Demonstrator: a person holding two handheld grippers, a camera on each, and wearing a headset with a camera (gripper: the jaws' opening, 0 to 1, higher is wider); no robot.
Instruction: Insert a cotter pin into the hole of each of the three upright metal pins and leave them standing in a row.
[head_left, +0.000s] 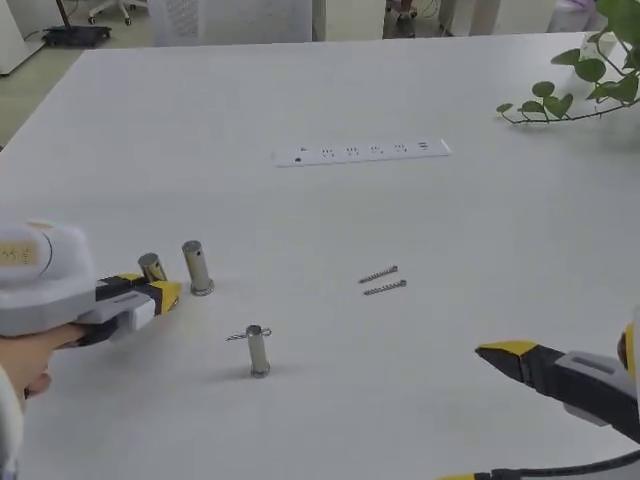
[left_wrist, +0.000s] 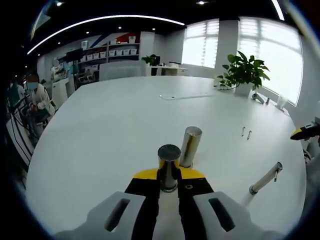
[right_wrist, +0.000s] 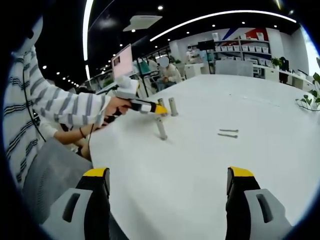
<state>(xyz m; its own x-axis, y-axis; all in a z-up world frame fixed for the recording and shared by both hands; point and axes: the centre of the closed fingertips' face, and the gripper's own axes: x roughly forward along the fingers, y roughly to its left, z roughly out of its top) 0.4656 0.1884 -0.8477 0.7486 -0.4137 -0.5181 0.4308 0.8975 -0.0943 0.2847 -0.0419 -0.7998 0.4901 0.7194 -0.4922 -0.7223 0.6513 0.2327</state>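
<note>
We saw the left gripper clasping one upright metal pin; two cotter pins lay well apart from it.

Table: pin w/ cotter nearest; at its 10 o'clock, left pin in left gripper, right pin beside; loose cotters at 2; power strip at 1, far back

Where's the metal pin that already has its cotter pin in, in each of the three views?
Head view: the fitted pin stands at lower centre, nearest the camera.
Left gripper view: the fitted pin is at lower right, looking tilted.
Right gripper view: the fitted pin stands at the centre of the picture.
Shared landmark: the two loose cotter pins lying near it.
</note>
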